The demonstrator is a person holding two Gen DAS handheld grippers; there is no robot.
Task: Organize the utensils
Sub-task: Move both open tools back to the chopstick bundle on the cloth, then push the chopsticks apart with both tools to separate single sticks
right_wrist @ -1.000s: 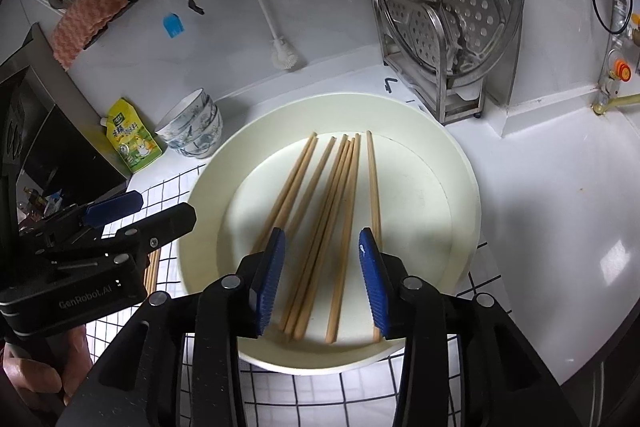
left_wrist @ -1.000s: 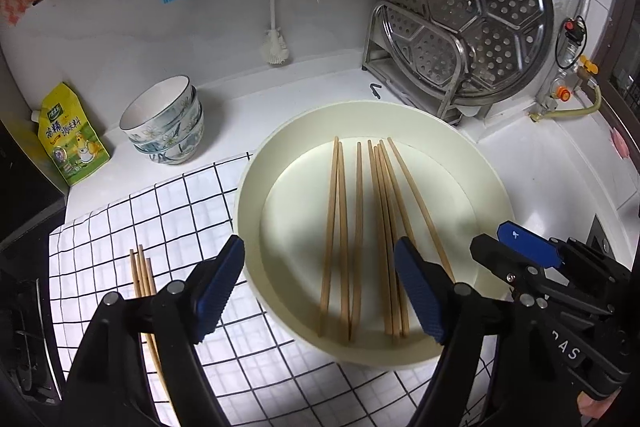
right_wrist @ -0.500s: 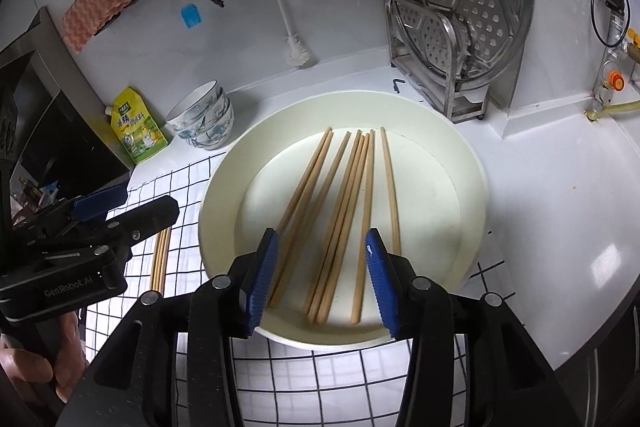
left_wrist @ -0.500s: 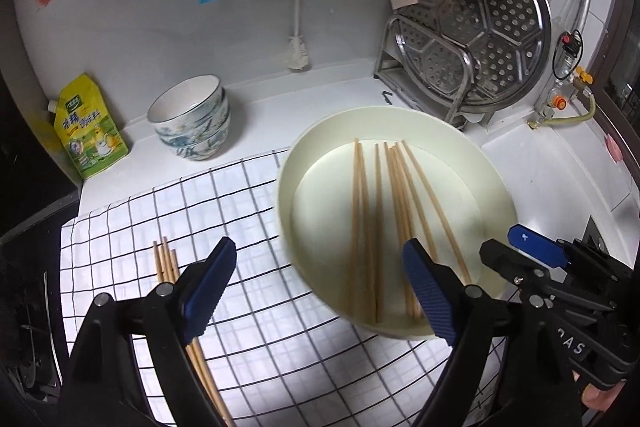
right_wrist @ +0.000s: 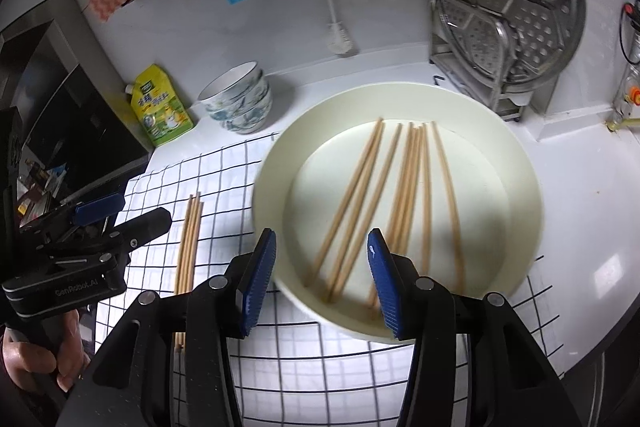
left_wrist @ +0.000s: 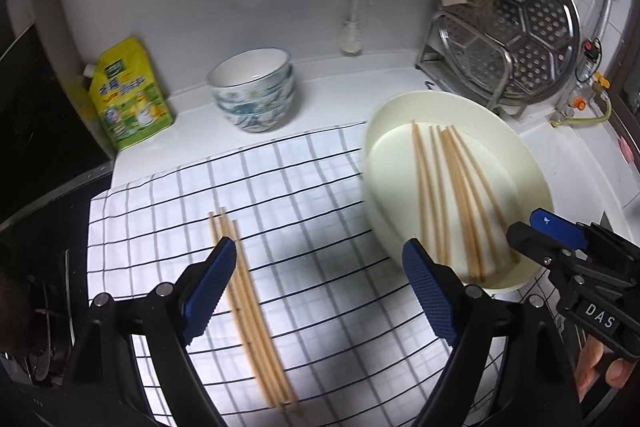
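A cream basin [left_wrist: 460,99] [right_wrist: 400,89] holds several loose wooden chopsticks [left_wrist: 444,187] [right_wrist: 416,179]. It stands half on a checked cloth [left_wrist: 320,187] [right_wrist: 224,171]. A small bundle of chopsticks [left_wrist: 244,287] [right_wrist: 190,243] lies on the cloth to the left of the basin. My left gripper [left_wrist: 318,267] [right_wrist: 132,213] hangs open and empty over the cloth, its left finger just above the bundle. My right gripper [right_wrist: 320,259] [left_wrist: 526,225] hovers at the basin's near rim. Its jaws are opening and nothing is pressed between them.
Stacked patterned bowls [left_wrist: 254,95] and a yellow pouch [left_wrist: 128,95] stand at the back by the wall. A steel rack with a perforated steamer tray [left_wrist: 516,23] stands behind the basin. A black stove [right_wrist: 60,147] borders the cloth on the left. A hand [right_wrist: 28,359] holds the left gripper.
My left gripper slid left from over the basin to over the cloth near the bundle. The right gripper drew back toward the basin's near rim and its jaws widened.
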